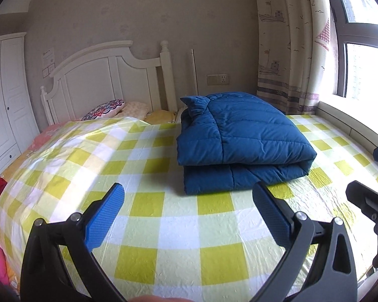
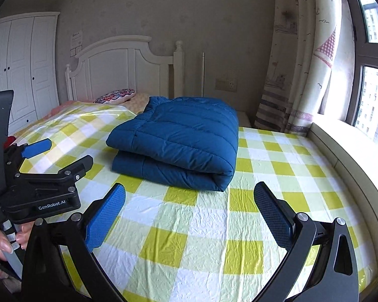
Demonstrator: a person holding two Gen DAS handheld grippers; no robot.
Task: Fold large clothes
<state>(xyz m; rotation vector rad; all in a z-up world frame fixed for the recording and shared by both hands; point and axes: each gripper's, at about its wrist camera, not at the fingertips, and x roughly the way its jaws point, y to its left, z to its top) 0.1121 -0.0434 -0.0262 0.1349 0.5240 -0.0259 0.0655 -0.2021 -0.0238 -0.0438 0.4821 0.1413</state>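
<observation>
The blue quilted coat (image 1: 242,138) lay folded into a puffy, stitched rectangle on the crinkled yellow-and-white checked sheet (image 1: 179,229); its collar bunched at the far end, toward the white panelled headboard (image 1: 108,75). The left gripper (image 1: 189,216) held nothing, its textured blue pads (image 1: 103,221) spread wide above bare sheet; the coat sat just beyond its fingertips, toward the right finger. The right gripper (image 2: 189,216) was likewise wide apart and empty, the coat ahead between its fingers, not touching. In the right wrist view a hand (image 2: 0,244) appeared partly cut off; the pillows (image 1: 105,109) were half hidden behind the sheet.
</observation>
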